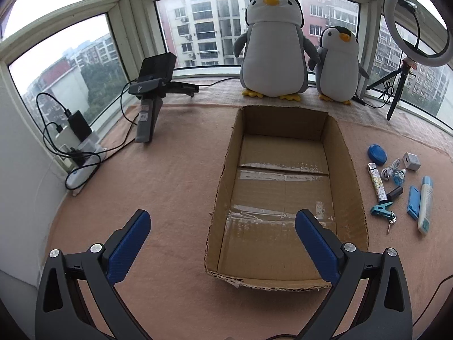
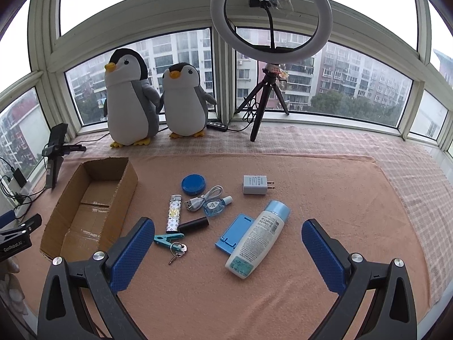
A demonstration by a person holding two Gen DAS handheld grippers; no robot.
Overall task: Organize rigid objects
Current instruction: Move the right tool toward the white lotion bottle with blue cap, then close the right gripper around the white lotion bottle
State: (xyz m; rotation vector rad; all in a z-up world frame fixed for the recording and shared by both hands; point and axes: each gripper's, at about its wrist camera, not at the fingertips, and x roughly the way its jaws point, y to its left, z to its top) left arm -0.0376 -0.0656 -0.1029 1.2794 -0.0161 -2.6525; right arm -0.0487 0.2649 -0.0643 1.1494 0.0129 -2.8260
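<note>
Stock on pink cloth [image 2: 325, 187], not yet boxed: blue round case [image 2: 193, 184], white charger [image 2: 255, 184], coiled cable [image 2: 201, 199], small blue bottle [image 2: 215, 205], patterned lighter [image 2: 173, 214], black tube [image 2: 194, 225], teal clip [image 2: 167, 238] with keys [image 2: 177, 250] touching it, blue stand [image 2: 232, 235], white lotion bottle [image 2: 258, 237] lying partly over the stand.

Receptacle: cardboard box [image 2: 116, 198], open-topped, nothing seen inside, set just left of the cluster.

Left gripper [image 1: 222, 243]: jaws spread wide, nothing held, poised over the near left part of the box. Right gripper [image 2: 228, 250]: jaws spread wide, nothing held, poised above the near edge of the cluster, the lotion bottle between its fingers in view.

Step judged in hand: first pick, no item yet taken.

Handling notes: the lotion bottle is best taken first, since it overlaps the stand. It should be gripped across its narrow width near mid-body, not lengthwise, as the smooth round wall may slip. Neighbours should be left undisturbed on descent. Flat or small pieces (keys, clip, stand) are likely to need a low, square approach against the soft cloth. Items should be lowered into the box, not dropped.
</note>
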